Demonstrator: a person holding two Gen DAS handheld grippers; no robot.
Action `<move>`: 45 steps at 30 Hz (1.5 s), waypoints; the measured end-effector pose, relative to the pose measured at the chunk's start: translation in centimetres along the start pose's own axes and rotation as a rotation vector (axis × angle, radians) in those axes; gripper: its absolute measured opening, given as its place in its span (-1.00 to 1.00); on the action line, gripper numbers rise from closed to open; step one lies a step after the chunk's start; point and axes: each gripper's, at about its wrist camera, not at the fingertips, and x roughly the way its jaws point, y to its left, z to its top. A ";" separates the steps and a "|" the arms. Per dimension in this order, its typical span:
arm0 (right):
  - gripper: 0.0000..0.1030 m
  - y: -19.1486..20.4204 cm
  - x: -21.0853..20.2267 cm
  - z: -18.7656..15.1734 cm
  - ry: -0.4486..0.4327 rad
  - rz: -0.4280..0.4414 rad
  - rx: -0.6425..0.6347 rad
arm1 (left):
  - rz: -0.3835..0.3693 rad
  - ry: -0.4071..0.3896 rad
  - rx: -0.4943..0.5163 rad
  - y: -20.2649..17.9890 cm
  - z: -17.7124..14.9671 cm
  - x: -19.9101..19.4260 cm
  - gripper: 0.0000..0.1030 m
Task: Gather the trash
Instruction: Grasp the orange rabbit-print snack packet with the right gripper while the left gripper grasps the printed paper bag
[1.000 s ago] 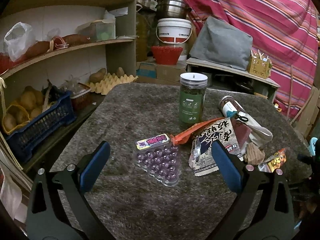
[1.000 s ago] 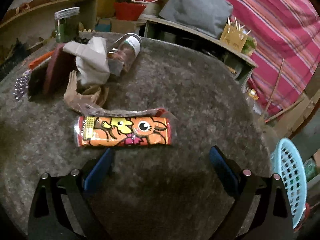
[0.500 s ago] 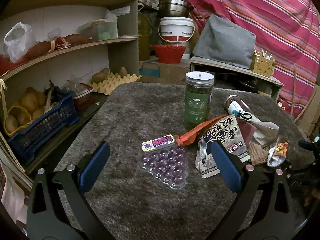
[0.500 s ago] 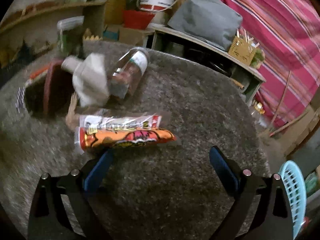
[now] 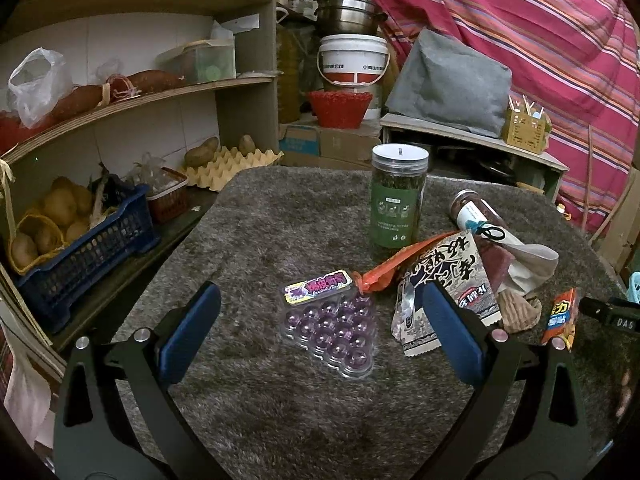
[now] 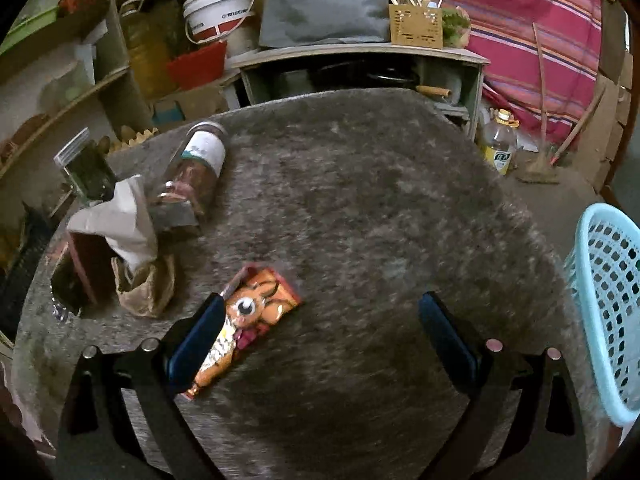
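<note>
Orange wrapper [image 6: 248, 320]: while lying flat on the grey pile mat [image 6: 360, 200], rests against the left finger's inner pad, ungripped; glossy crinkled film, oblong.
Right gripper [image 6: 320, 340]: spread wide, nothing held, placed to close on the wrapper.
Left gripper [image 5: 320, 332]: spread wide, empty, above the clear bubbled tray [image 5: 332, 332].
Nearby litter: printed foil packet [image 5: 444, 284], crumpled brown paper [image 6: 144, 284].
Basket [image 6: 608, 312]: pale blue, perforated plastic, off the mat's right edge; likely the bin.

**Colours on the Grey Carpeted Table**

The snack wrapper [image 6: 256, 312] was orange with a cartoon eye. The blister tray [image 5: 334, 330] showed purple domes under a yellow-purple label. The upright jar [image 5: 396, 200] wore a green label, the basket [image 6: 608, 312] was pale blue, and the curtain [image 5: 540, 32] was red-striped.
</note>
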 end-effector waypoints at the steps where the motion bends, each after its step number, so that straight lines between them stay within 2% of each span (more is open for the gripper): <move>1: 0.85 0.2 0.1 -0.2 0.004 -0.003 0.003 | 0.003 0.000 0.003 0.0 0.0 0.0 0.90; 3: 0.85 0.6 0.3 -0.5 0.009 0.015 0.036 | 0.017 -0.005 0.014 0.0 -0.1 -0.1 0.90; 5: 0.85 0.8 -0.4 -0.4 -0.023 0.029 0.075 | 0.028 -0.012 0.025 0.1 -0.1 -0.3 0.90; 11: 0.85 1.0 -2.6 0.3 -0.106 -0.006 0.121 | 0.031 -0.013 0.026 0.5 -0.2 -0.4 0.90; 18: 0.84 2.0 1.2 -0.3 0.030 -0.037 0.115 | 0.026 -0.017 0.017 0.9 0.0 -0.3 0.90; 22: 0.81 3.0 2.2 -0.7 0.044 -0.076 0.085 | 0.033 -0.017 0.022 0.9 0.0 -0.2 0.90; 24: 0.72 3.6 2.8 -0.9 0.052 -0.077 0.074 | 0.034 -0.015 0.021 1.0 0.1 -0.1 0.90; 26: 0.47 4.1 3.0 -0.9 0.053 -0.074 0.058 | 0.037 -0.013 0.020 1.1 0.1 0.0 0.90; 29: 0.24 5.1 3.3 -0.8 0.050 -0.073 0.011 | 0.037 -0.004 0.013 1.2 0.1 0.3 0.90; 36: 0.14 4.9 2.9 -0.4 0.032 -0.005 -0.032 | 0.000 0.022 0.002 0.2 -0.1 1.0 0.90; 45: 0.05 1.1 0.0 0.5 -0.037 -0.027 -0.038 | -0.080 0.059 0.070 -4.8 -1.3 2.3 0.90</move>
